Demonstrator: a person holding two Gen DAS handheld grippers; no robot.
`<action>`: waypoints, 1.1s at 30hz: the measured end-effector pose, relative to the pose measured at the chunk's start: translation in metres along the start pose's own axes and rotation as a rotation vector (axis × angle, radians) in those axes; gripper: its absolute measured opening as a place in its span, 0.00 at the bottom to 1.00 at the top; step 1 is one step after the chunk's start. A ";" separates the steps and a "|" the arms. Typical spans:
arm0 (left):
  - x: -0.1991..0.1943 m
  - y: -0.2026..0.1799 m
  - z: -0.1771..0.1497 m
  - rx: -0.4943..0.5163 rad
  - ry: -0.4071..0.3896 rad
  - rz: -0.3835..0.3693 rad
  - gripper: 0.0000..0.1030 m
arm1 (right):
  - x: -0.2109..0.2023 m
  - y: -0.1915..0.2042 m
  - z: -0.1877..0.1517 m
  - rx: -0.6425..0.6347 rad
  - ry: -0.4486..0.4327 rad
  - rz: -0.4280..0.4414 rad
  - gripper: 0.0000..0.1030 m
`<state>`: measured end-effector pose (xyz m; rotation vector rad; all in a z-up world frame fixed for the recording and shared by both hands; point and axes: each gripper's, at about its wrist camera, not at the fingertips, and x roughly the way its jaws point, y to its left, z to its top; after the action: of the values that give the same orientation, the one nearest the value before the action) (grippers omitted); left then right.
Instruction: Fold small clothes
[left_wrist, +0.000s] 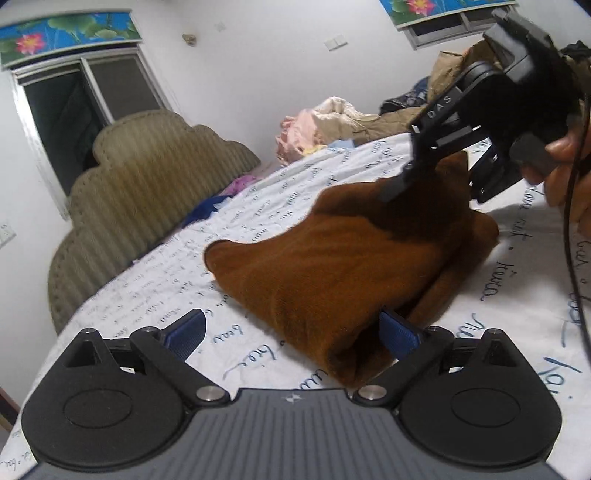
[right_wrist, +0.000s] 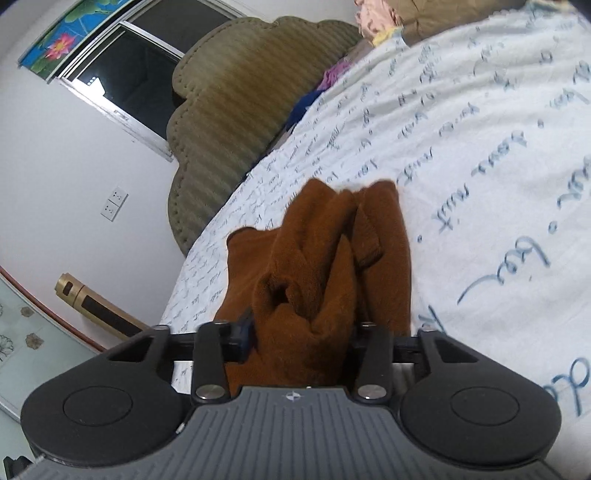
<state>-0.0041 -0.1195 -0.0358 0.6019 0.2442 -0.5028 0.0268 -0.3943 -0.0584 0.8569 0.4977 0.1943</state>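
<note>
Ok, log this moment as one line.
task: fold small clothes | left tongs: open at near edge of brown garment | right tongs: shut on bunched brown garment, far end lifted | surface: printed bedsheet

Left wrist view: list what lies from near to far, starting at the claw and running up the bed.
Left claw, open → brown garment, folded on the printed bedsheet → right claw, pinching the garment's far end → pile of clothes at the bed's far edge → white wall.
</note>
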 end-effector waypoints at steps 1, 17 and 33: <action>0.002 0.000 -0.001 -0.005 0.004 0.034 0.97 | -0.001 0.003 0.001 -0.011 -0.004 -0.011 0.28; -0.031 0.036 -0.019 -0.167 0.067 0.087 0.97 | -0.022 0.002 -0.016 -0.073 0.020 -0.067 0.32; 0.052 0.024 0.035 -0.230 0.102 0.020 0.97 | 0.049 0.033 0.043 -0.287 0.050 -0.237 0.57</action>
<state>0.0548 -0.1427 -0.0154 0.4059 0.3873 -0.4182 0.0911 -0.3845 -0.0265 0.5090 0.5975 0.0664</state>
